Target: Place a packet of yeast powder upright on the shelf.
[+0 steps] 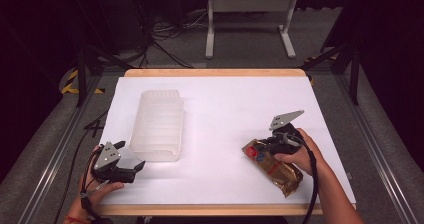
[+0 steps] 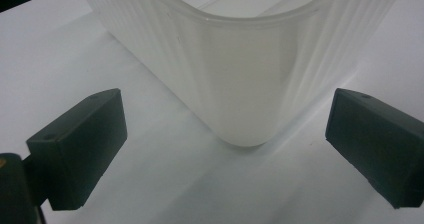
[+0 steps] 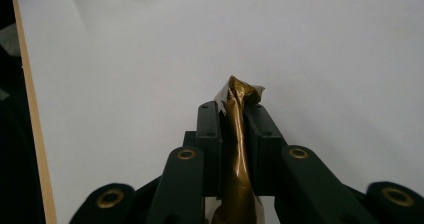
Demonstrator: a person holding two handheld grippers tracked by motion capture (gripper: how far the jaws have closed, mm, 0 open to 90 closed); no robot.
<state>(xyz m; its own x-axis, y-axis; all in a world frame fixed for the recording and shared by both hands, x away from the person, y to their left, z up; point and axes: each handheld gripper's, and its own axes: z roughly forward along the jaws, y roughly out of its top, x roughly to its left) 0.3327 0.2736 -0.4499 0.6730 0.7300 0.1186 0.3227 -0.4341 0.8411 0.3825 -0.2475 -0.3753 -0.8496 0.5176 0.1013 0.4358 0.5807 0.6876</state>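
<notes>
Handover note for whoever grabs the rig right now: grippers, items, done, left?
Right gripper: shut on the gold packet, pinching its crimped edge; the packet's far end looks to rest on the table, near the right front.
Left gripper: open, holding nothing, jaws either side of the near corner of the tub, not touching it.
Tub: translucent, upright on the left half of the table; nothing seen in it.
Done: packet gripped.
Left: likely carry the packet across and drop it in the tub, with the left gripper steadying the tub if needed.
</notes>
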